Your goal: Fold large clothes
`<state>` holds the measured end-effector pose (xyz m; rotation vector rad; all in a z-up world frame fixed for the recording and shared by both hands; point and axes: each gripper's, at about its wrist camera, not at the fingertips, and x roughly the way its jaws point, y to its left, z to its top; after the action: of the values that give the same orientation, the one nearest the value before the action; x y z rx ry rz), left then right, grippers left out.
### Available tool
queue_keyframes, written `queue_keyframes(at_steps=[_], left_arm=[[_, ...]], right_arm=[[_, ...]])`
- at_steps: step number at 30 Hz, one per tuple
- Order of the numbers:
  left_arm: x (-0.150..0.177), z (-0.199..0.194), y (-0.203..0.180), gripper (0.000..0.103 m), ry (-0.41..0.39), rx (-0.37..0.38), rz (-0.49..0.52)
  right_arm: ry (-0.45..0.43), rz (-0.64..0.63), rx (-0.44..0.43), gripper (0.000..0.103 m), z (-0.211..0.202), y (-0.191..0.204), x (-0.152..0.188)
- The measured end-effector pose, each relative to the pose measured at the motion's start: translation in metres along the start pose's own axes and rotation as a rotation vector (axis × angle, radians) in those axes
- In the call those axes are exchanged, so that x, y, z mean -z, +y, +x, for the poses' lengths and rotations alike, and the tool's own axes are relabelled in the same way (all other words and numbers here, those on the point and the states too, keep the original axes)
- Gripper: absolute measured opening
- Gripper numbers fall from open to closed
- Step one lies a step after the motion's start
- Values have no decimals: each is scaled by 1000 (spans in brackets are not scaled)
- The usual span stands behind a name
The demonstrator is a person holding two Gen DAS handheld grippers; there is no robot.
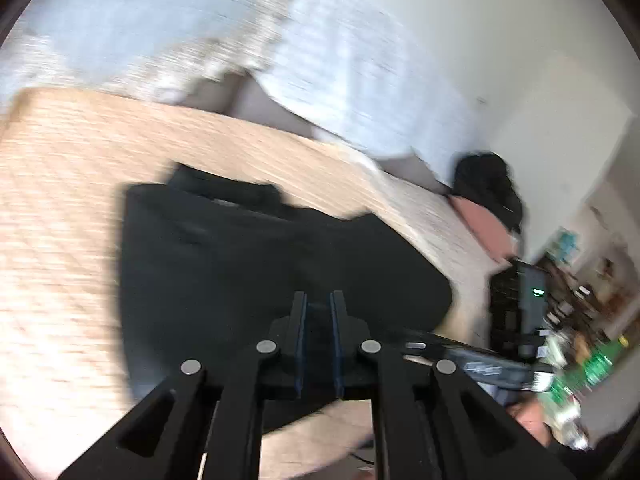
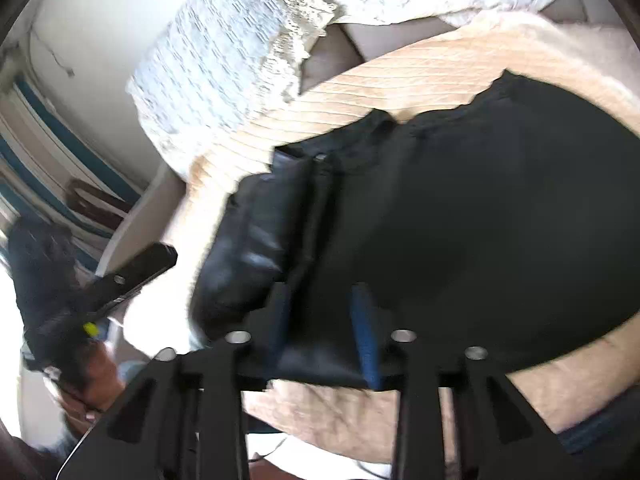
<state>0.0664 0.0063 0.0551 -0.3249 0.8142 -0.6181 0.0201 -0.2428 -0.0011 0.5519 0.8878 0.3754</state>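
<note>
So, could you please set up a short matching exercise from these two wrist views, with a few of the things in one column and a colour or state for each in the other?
Things:
1. garment
2. bed cover
3. lace-edged pillow
4. left gripper

Colours or states:
A. white
B. jaws nearly together
C. black, lying on the bed
D. beige, ribbed

Right pairs: 1-C, 2-D, 3-A, 4-B
</note>
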Motion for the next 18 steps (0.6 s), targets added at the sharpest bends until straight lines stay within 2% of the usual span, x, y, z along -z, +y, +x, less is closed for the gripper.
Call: queue_keyframes(at_steps=[1, 3, 5, 9, 11, 12, 13, 16, 18], left_arm=[[0, -2, 12, 11, -8, -52, -13], [4, -1, 36, 11, 12, -133, -54], [13, 5, 51, 11, 31, -162, -80], [26, 27, 51, 11, 64, -187, -69], [30, 31, 45, 11, 60, -167, -54], [31, 34, 42, 11, 61, -157, -51], [31, 38, 40, 11, 65, -149, -49], [29, 44, 35, 11, 76, -138, -39], [28, 46, 30, 11, 83, -124, -30]], right_arm=[[12, 26, -43, 57, 5, 0, -1], [50, 94, -131, 57, 19, -2, -4], [96, 139, -175, 57, 37, -4, -5], [122, 134, -174, 57, 52, 6, -9], [135, 124, -161, 37, 56, 13, -10], [142, 118, -152, 17, 58, 14, -10], [145, 113, -130, 8, 61, 15, -10], [122, 111, -117, 5, 54, 13, -12], [103, 95, -79, 4, 47, 8, -11]])
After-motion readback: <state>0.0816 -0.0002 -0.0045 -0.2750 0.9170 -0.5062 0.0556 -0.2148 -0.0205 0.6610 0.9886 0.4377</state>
